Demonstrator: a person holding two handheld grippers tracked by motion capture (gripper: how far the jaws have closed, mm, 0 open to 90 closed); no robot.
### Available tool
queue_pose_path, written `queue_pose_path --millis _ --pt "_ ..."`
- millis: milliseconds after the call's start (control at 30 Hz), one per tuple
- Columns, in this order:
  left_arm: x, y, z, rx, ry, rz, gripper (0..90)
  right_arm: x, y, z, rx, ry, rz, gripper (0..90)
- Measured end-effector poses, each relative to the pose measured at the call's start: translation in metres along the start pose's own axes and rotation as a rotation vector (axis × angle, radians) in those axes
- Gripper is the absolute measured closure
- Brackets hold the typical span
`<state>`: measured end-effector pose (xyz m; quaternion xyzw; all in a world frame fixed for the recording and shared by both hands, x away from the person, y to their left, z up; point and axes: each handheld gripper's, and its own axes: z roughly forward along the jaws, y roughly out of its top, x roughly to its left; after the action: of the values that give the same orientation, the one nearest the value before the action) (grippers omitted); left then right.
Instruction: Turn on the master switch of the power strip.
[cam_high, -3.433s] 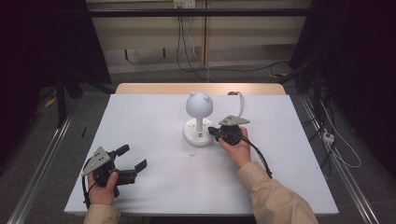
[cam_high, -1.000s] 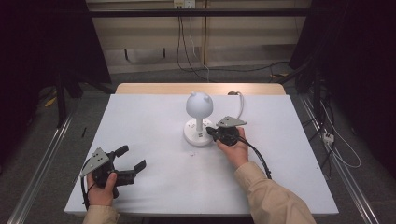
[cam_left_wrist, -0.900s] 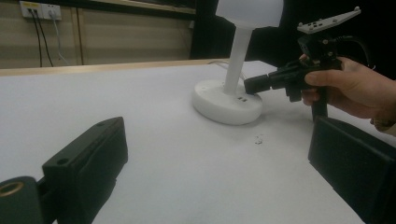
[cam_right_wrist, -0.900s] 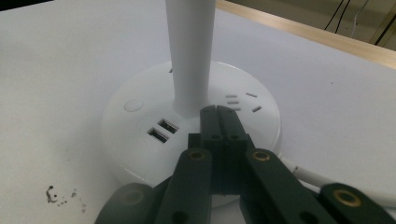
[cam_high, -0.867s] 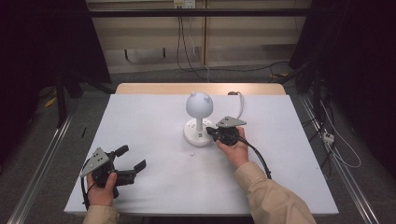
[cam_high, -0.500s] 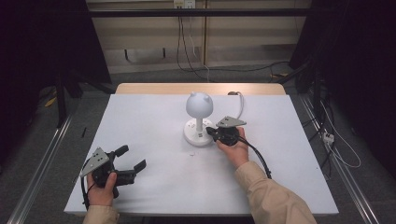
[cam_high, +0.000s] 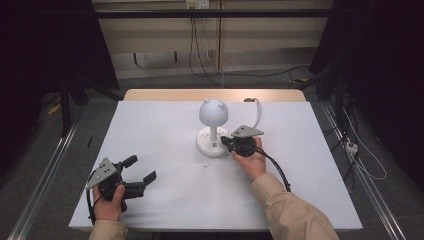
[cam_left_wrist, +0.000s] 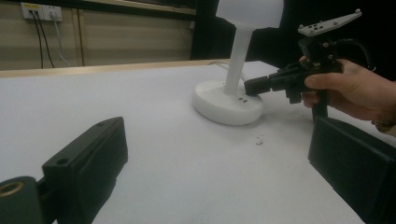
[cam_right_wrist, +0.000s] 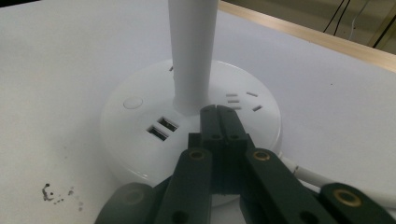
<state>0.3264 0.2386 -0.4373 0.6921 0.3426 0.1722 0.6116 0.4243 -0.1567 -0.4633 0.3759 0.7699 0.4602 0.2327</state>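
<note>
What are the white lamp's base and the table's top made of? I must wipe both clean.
White round lamp base: seemingly smooth moulded plastic, slightly glossy, with cut-in sockets. White table top: matte, perhaps a sheet or laminate; a pale wooden edge shows behind it.

The white table (cam_high: 165, 125) has lots of free room. Its whole left half is bare, from the far edge down to the near edge, where the left gripper (cam_high: 136, 175) sits by the near left corner with its jaws wide apart. The one big thing in the way is the white lamp (cam_high: 213, 127), near the middle of the table. Its round base is wide and its post stands tall, so a hand must go around it. The right gripper (cam_high: 224, 141), jaws pressed together, rests right at the base. The lamp's white cord (cam_high: 257, 111) loops behind toward the far edge. A tiny dark speck (cam_left_wrist: 258, 140) lies just in front of the base. The right edge is free too.
</note>
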Motion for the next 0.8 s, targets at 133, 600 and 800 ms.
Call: queue_pose_path --millis 133,600,800 --pt "0.0004 0.0002 -0.001 -0.002 0.004 0.001 4.5 0.0031 -0.0003 0.0005 0.004 -0.02 -0.027 90.0" --pt "0.0028 0.0004 -0.0017 -0.009 0.008 -0.007 4.5 -0.0042 0.0011 -0.0041 0.001 -0.023 0.005 90.0" --pt "0.0023 0.0017 -0.0002 -0.015 0.006 -0.005 4.5 -0.0046 0.0033 -0.008 0.002 -0.014 0.023 90.0"
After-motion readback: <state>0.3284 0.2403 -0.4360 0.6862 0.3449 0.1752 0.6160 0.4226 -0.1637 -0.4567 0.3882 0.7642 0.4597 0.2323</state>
